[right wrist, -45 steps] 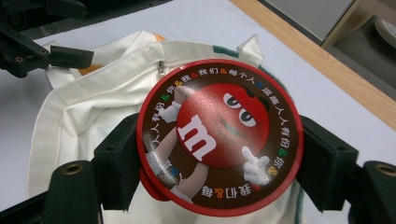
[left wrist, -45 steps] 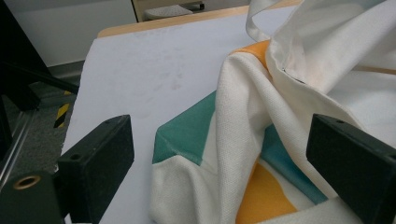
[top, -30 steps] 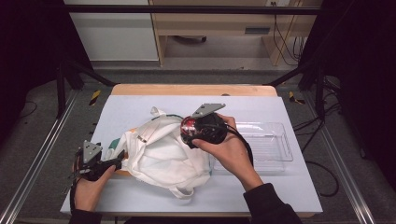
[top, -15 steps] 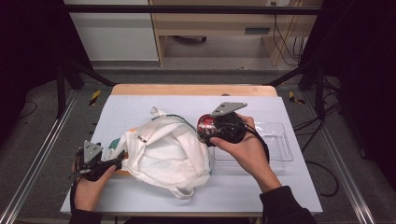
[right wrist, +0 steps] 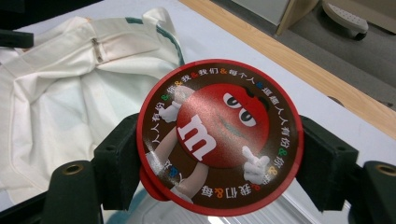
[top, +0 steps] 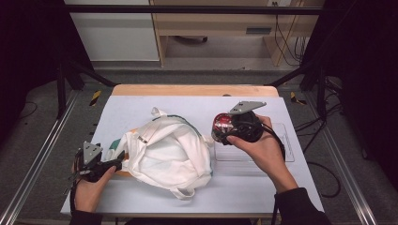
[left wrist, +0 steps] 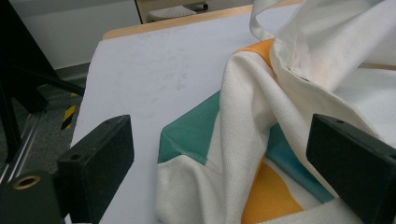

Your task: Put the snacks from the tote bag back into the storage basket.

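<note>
Keeping the red tin (right wrist: 219, 137) pinched level in the right gripper (right wrist: 219, 154) is advised; the left gripper (left wrist: 224, 172), jaws spread, straddles the white bag (top: 164, 154) lower left.

round tin (right wrist: 219, 137): red rim, brown lid with red candy figure, held off the surface, lid tilted toward the right tool's camera | cloth bag (top: 164, 152): white with teal and orange patches, crumpled, lying mid-surface

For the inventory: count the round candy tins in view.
1. The red candy tin sits between the right gripper jaws, above the clear tray. Others may be hidden inside the white bag.
</note>
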`<state>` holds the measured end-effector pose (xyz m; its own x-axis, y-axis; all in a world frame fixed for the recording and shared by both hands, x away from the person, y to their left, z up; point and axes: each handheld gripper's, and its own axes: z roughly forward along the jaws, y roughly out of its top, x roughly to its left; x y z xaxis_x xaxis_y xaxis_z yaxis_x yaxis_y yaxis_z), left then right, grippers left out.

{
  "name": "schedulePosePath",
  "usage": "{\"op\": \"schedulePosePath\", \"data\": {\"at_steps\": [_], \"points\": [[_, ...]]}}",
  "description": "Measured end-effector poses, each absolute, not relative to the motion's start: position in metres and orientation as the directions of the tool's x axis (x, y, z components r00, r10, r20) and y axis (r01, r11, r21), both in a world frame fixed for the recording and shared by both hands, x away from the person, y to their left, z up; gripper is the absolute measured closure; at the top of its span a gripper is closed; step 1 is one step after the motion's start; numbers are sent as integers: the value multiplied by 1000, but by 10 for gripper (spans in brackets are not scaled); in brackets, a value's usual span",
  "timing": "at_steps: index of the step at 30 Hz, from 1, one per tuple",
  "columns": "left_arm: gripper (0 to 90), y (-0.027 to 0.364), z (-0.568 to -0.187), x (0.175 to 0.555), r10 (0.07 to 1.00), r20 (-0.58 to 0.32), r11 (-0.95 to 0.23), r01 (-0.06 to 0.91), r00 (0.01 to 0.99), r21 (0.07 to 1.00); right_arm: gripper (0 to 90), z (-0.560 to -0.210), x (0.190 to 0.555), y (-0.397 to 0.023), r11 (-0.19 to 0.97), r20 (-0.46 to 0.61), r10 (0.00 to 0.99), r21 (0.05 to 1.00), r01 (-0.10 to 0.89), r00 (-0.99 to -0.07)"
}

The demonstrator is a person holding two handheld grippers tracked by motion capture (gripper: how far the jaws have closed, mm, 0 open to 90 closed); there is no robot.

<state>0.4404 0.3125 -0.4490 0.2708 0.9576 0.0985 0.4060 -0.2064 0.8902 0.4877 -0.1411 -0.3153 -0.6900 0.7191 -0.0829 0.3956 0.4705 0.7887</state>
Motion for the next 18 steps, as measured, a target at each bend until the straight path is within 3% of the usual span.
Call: {"op": "schedulePosePath", "data": {"at_steps": [18], "points": [[76, 309, -449, 440, 956, 119, -224, 404, 269, 887, 261, -326, 499, -168, 462, -51, 708, 788, 407, -705]]}}
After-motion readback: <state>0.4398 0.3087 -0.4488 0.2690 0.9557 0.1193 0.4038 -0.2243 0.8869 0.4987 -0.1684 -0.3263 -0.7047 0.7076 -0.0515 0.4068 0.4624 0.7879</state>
